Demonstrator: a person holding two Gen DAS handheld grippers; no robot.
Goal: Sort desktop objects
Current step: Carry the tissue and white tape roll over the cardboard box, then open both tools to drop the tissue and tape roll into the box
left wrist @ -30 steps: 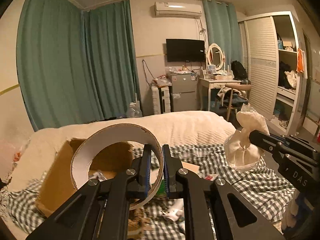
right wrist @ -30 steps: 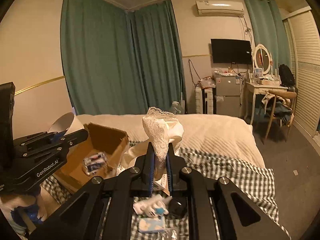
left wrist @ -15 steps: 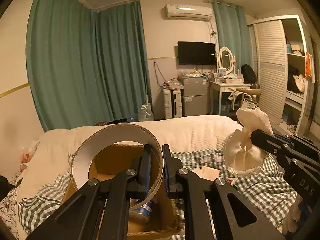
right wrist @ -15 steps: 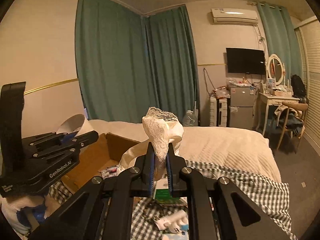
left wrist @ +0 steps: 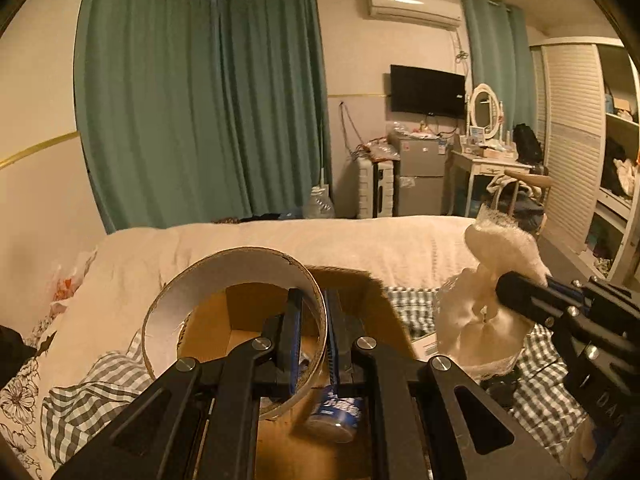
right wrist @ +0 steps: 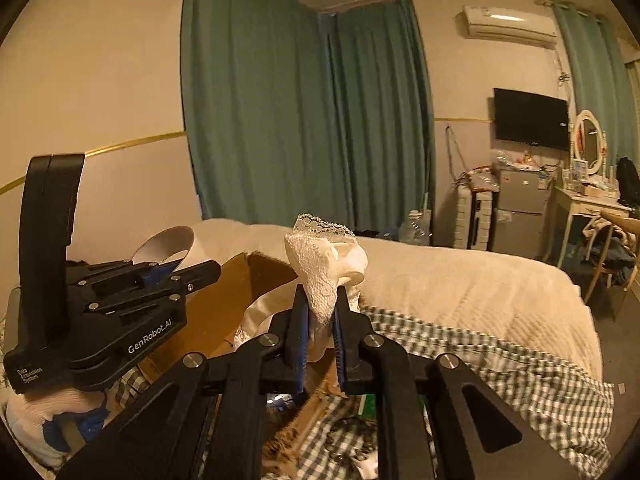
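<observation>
My left gripper (left wrist: 312,304) is shut on the wall of a wide cardboard ring (left wrist: 240,268), white inside, held above an open cardboard box (left wrist: 384,316) on the bed. A blue-labelled can (left wrist: 336,416) lies in the box below the ring. My right gripper (right wrist: 319,304) is shut on a cream lace cloth (right wrist: 324,252) bunched above its fingers. In the left wrist view that cloth (left wrist: 484,276) and the right gripper (left wrist: 504,284) hang at the right of the box. In the right wrist view the left gripper (right wrist: 212,268) with its ring (right wrist: 168,240) is at the left, over the box (right wrist: 244,280).
A checked sheet (right wrist: 500,368) with small clutter covers the near bed; a cream quilt (right wrist: 460,280) lies beyond. A gloved hand (right wrist: 44,416) holds the left gripper. Green curtains, a television, a small fridge, a dressing table with chair and a wardrobe stand behind.
Both grippers have swung left across the bed, each keeping its grip. The box now sits right under the ring, and the can inside it has come into view.
</observation>
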